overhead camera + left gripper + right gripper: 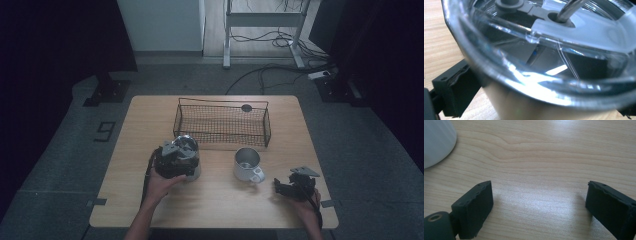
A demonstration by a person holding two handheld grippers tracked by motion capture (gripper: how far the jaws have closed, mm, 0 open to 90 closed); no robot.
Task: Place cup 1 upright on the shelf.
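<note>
Steel-walled and glass-lidded, the pot point(544, 75) sits clamped in the left gripper point(175, 157) at the table's point(215, 200) near left and could slip or tip, while the right gripper point(295, 187) rests open beside the white mug point(247, 165), wire basket point(222, 122) beyond.

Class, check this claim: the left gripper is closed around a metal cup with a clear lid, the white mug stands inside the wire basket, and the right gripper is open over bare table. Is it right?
Not quite. In the high view the white mug stands on the table in front of the wire basket, not inside it. The rest holds: the left gripper grips the lidded metal cup, and the right gripper is open.
</note>
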